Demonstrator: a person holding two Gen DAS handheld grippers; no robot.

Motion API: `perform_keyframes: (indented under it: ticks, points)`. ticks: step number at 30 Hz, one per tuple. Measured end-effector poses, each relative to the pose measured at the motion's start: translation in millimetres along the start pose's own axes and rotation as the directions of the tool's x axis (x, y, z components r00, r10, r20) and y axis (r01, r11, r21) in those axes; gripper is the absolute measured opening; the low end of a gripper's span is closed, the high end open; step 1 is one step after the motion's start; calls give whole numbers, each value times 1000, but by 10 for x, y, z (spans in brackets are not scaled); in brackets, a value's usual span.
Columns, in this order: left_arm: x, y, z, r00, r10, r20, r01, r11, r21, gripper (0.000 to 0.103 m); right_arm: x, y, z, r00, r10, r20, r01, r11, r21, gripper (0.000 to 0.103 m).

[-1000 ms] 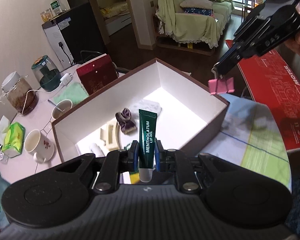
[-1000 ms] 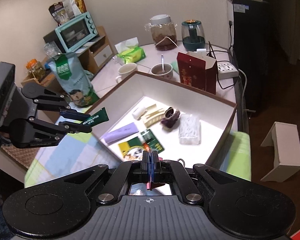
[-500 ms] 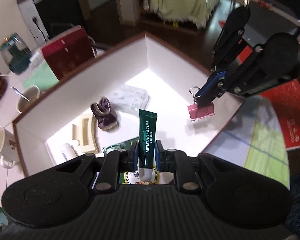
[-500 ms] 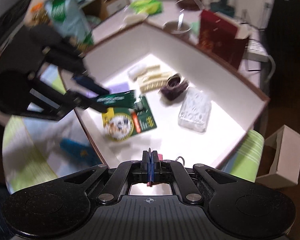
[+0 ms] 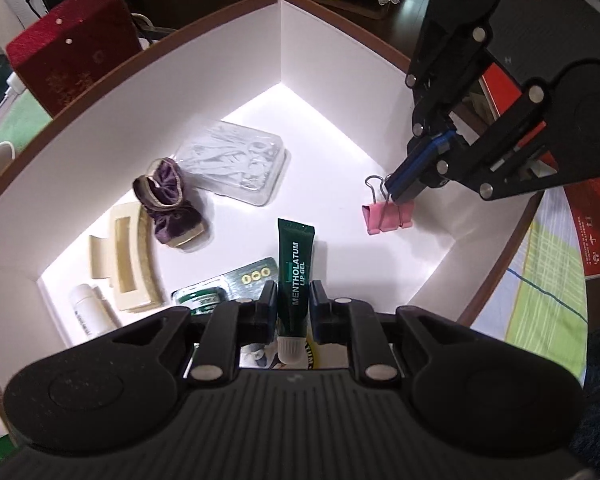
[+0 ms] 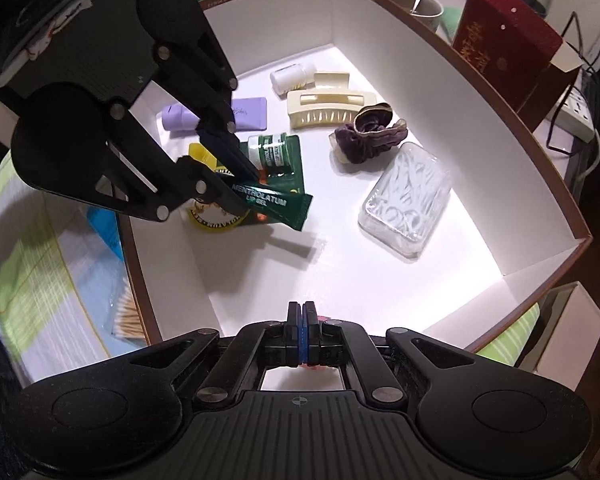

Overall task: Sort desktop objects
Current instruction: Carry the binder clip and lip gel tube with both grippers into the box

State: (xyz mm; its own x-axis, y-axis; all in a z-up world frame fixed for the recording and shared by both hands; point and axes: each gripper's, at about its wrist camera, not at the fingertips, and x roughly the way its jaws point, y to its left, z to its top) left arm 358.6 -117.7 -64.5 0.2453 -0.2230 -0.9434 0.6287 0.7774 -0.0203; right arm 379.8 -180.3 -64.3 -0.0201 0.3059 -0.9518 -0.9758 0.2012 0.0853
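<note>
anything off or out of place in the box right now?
Nothing stands out. The items lie loose in the white box, none spilled or damaged. The left gripper holds the lip gel tube and the right gripper the pink binder clip over the box.

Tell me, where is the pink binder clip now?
In the left wrist view, the pink binder clip hangs from the right gripper inside the white box, right of the lip gel tube.
</note>
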Motion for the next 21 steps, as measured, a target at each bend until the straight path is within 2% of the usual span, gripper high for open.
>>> perform_keyframes:
  ticks: [7,17,19,21]
  points:
    - [130,-19,34,1000,-7,-19,7,1000,15,13,54,-15,-16,1000,-8,-23,7,1000,-18,0]
    - [248,-93,97,998,-44,-54,45,999,18,15,-28,-70,27,999,-40,-2,40,999,-19,0]
    - [259,-95,112,997,-55,-55,56,998,13,21,-27,-75,30,999,-48,-3,48,999,-16,0]
    - [256,-69,126,997,-62,-52,61,998,-9,34,-20,-80,29,999,-53,-6,53,999,-14,0]
